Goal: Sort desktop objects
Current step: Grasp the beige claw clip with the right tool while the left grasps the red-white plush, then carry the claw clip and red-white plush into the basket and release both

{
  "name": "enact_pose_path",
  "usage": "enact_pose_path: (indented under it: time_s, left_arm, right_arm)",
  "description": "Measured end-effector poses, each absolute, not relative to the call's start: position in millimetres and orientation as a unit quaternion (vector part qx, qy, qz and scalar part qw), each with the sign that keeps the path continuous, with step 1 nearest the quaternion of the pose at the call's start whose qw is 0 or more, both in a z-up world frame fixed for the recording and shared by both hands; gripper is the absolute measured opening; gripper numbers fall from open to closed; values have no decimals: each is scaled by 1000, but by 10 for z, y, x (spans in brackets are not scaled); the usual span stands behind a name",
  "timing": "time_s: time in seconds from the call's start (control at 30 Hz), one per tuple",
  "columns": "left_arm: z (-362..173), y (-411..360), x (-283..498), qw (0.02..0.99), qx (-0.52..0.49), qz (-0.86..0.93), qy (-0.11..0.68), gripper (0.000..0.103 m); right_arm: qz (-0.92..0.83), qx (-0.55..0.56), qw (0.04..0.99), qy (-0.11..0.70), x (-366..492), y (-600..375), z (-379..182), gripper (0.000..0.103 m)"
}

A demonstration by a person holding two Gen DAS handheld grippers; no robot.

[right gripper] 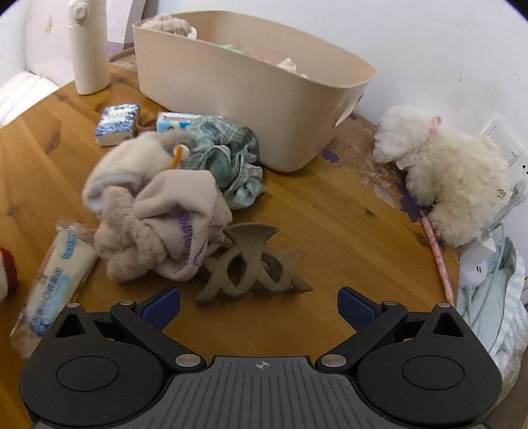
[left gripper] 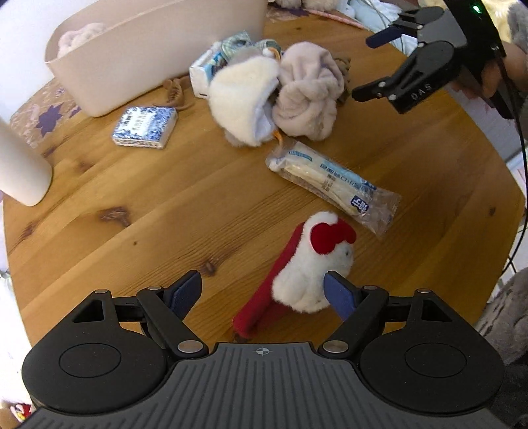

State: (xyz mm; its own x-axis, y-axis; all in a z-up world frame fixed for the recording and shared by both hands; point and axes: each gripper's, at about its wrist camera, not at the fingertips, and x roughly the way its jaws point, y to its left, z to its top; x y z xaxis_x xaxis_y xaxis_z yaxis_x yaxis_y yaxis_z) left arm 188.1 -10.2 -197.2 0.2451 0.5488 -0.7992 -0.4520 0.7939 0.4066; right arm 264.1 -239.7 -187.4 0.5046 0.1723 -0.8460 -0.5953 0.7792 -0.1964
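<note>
In the left wrist view, bare tabletop (left gripper: 132, 204) fills the centre and left of the frame, open for passage. A white-and-red plush (left gripper: 307, 274) lies at lower centre. At upper centre a heap of soft cloths (left gripper: 280, 99) blocks the way to the beige basket (left gripper: 148, 56). In the right wrist view, a hair clip (right gripper: 250, 267) lies at lower centre.

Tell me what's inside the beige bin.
Over the rim of the beige bin, the right wrist view shows a fuzzy beige plush, something pale green and a cream fluffy piece. The walls hide whatever lies deeper.
</note>
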Motion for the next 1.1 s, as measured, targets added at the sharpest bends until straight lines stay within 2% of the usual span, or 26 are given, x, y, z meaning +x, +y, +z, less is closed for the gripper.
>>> enact_pose_path:
  time_s: [0.27, 0.33, 0.4, 0.43, 0.47, 0.53, 0.63, 0.83, 1.1]
  left_arm:
    - [-2187, -25, 2116, 787, 40, 294, 541, 83]
    - [-2236, -6, 2158, 784, 40, 293, 546, 82]
    - [-2252, 21, 2165, 786, 33, 293, 544, 77]
    - [-2256, 41, 2166, 786, 26, 293, 544, 66]
    - [-2253, 54, 2163, 786, 22, 293, 543, 64]
    - [-2238, 74, 2150, 788, 18, 297, 540, 60]
    - [-2203, 113, 2117, 788, 11, 305, 535, 49]
    - [-2133, 211, 2024, 786, -12, 328, 523, 45]
    - [-1948, 235, 1945, 798, -19, 346, 494, 44]
  right_arm:
    - [236, -246, 831, 440, 2738, -2316, -2023, 103]
    - [238, -240, 832, 440, 2755, -2318, -2031, 99]
    - [241, -228, 832, 445, 2763, -2335, -2027, 94]
    - [239, -225, 833, 445, 2763, -2340, -2026, 93]
    - [237, -222, 834, 445, 2765, -2349, -2025, 91]
    - [234, -213, 836, 448, 2773, -2376, -2027, 82]
    - [232, -203, 838, 450, 2777, -2405, -2020, 81]
    - [216, -195, 850, 439, 2736, -2448, -1934, 81]
    - [197, -171, 867, 425, 2684, -2634, -1708, 81]
